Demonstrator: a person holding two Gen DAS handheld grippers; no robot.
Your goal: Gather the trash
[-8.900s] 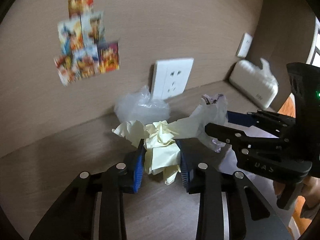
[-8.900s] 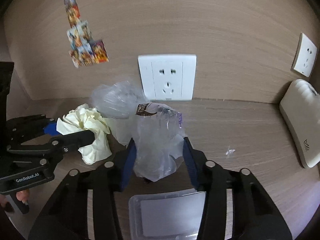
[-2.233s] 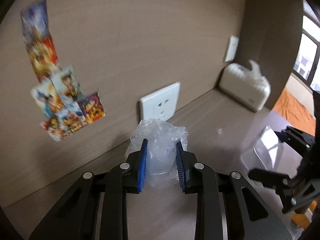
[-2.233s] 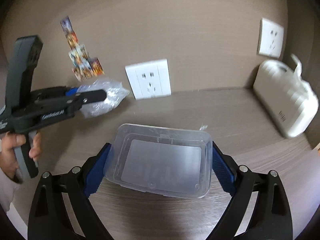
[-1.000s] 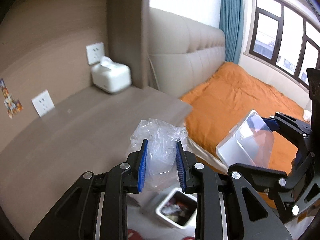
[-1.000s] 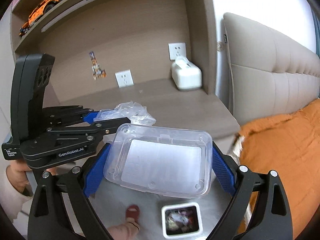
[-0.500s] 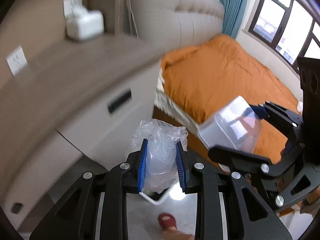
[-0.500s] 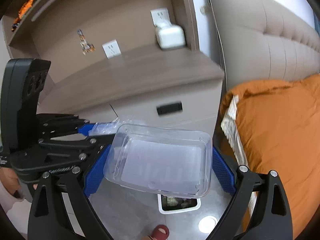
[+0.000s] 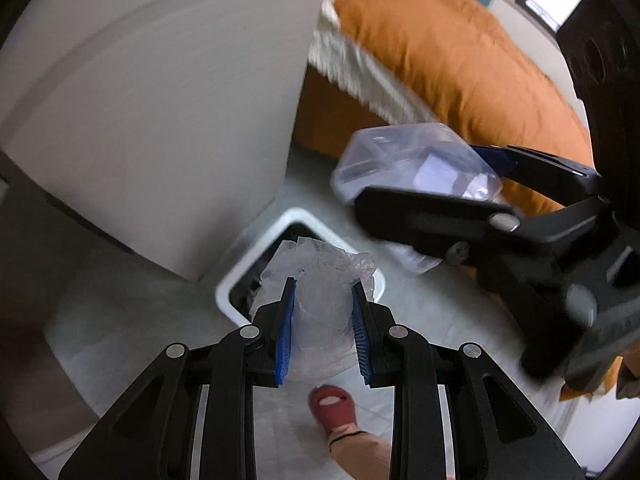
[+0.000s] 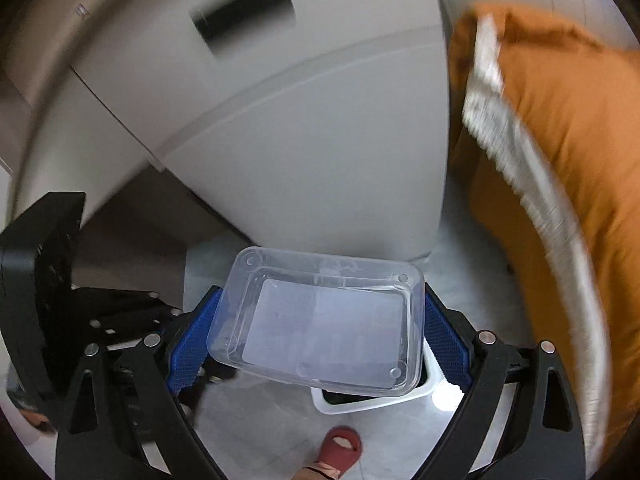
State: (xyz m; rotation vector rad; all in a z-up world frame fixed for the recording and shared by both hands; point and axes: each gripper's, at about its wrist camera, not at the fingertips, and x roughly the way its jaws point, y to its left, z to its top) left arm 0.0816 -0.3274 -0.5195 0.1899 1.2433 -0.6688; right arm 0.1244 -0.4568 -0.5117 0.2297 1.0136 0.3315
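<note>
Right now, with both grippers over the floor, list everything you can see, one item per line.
crumpled plastic bag: one, clear, clamped in the left gripper above the bin
plastic container: one, clear, clamped in the right gripper above the bin
trash bin: one, white rim, dark inside, on the floor beside the cabinet
cabinet: one, pale grey, behind the bin
bedcover: one, orange with white fringe, to the right
slipper: one, red, on the person's foot
left gripper: black, blue pads
right gripper: black, blue pads
</note>
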